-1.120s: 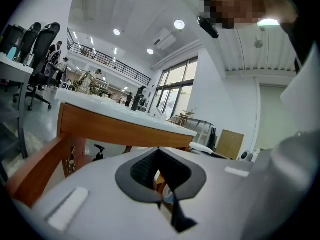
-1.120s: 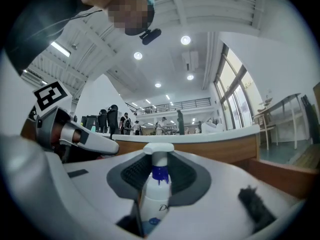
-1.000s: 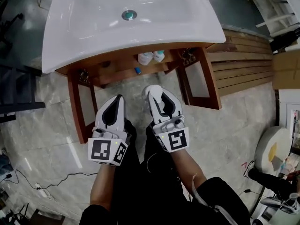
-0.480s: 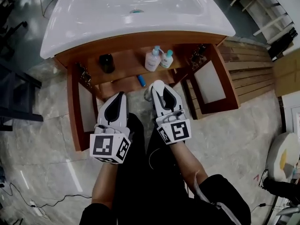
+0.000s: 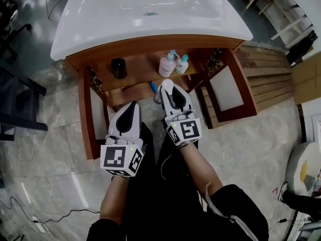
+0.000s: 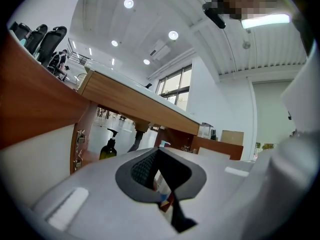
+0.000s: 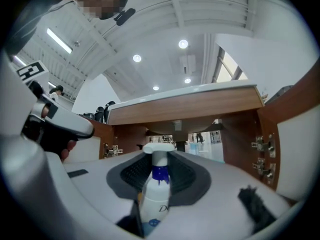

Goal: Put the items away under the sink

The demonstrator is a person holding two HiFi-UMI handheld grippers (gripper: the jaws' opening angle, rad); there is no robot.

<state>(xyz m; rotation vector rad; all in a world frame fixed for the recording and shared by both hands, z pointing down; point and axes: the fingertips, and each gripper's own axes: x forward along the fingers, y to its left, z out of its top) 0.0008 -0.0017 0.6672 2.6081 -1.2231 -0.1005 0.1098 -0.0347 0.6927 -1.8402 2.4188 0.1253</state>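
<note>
My right gripper [image 5: 167,87] is shut on a white pump bottle [image 7: 154,196] with a blue neck, which stands upright between the pads. It hovers just in front of the open wooden cabinet [image 5: 140,67] under the white sink [image 5: 100,19]. My left gripper [image 5: 131,106] sits a little further back and to the left. Its jaws are a narrow slit apart with nothing gripped. On the upper shelf stand a dark pump bottle [image 5: 119,68] and two white pump bottles [image 5: 168,64]. A small blue item [image 5: 153,87] lies on the lower shelf.
Both cabinet doors hang open, the left door [image 5: 90,119] and the right door [image 5: 228,92] flanking the opening. Wooden planks [image 5: 271,59] lie on the marble floor to the right. The sink's drain pipe [image 6: 137,139] comes down behind the shelf.
Both grippers have sunk lower, and the right one with its bottle has come nearer the opening. More of the shelves and the bottles on them now shows under the sink's edge.
</note>
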